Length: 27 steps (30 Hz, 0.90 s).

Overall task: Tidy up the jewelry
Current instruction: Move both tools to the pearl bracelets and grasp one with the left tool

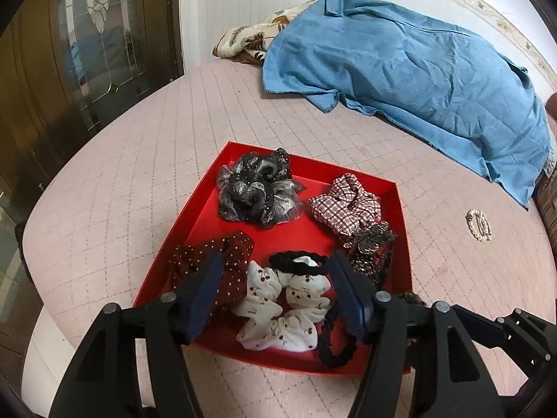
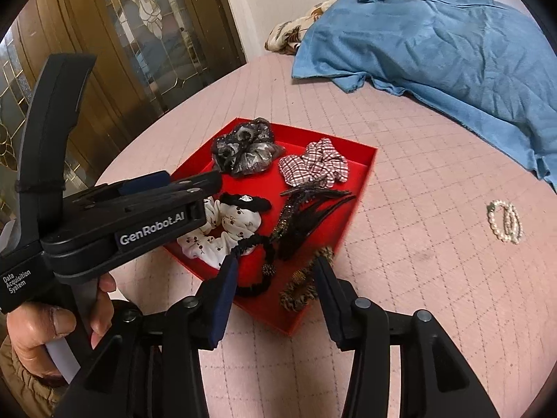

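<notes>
Scrunchies and hair clips fill the red tray [image 1: 195,216] on the pink quilted bed [image 1: 139,160]; a cherry-print scrunchie [image 1: 278,310] lies beneath the left gripper [image 1: 276,292], whose jaws stand apart, gripping nothing. Right gripper [image 2: 275,278], jaws parted and empty, hovers above a leopard-print scrunchie [image 2: 301,291]. Pearl bracelet [image 2: 506,221] lies well apart on the bed

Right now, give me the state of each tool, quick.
Left tool: open, holding nothing, above the cherry scrunchie in the red tray.
Right tool: open, holding nothing, over the tray's near corner.
</notes>
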### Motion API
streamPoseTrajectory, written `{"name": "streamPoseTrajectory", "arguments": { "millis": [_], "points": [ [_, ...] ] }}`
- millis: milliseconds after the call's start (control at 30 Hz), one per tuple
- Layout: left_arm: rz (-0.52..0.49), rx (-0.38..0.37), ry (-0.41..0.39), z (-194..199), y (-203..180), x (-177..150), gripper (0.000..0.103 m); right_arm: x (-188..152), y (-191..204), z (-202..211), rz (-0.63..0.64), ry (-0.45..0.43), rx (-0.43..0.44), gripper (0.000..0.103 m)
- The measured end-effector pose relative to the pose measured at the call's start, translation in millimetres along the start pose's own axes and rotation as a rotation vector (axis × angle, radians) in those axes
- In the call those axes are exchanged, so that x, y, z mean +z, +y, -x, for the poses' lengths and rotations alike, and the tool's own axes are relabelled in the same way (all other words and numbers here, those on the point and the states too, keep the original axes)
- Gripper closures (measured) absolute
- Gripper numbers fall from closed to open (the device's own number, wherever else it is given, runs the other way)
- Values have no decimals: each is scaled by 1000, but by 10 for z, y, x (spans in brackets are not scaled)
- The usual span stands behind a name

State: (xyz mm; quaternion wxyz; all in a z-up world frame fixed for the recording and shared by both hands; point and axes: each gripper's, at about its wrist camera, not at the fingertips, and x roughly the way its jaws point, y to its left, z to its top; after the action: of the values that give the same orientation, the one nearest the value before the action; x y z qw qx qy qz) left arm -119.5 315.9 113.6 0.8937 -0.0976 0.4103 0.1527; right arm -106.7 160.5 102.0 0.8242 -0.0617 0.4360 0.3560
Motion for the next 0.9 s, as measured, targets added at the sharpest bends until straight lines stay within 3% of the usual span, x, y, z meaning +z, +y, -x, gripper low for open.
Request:
{"name": "streamPoseTrajectory", "arguments": {
  "millis": [567, 767, 900],
  "points": [
    [-91, 25, -87, 516, -394, -166, 24, -292, -260, 491, -75, -74, -43, 36],
    [-170, -16, -77, 494, -725, -169, 24, -483, -721, 582, -151, -73, -82, 36],
    [-252, -68, -51, 366, -1092, -144, 24, -555, -1322, 588, -267, -71, -134, 36]
  ]
}}
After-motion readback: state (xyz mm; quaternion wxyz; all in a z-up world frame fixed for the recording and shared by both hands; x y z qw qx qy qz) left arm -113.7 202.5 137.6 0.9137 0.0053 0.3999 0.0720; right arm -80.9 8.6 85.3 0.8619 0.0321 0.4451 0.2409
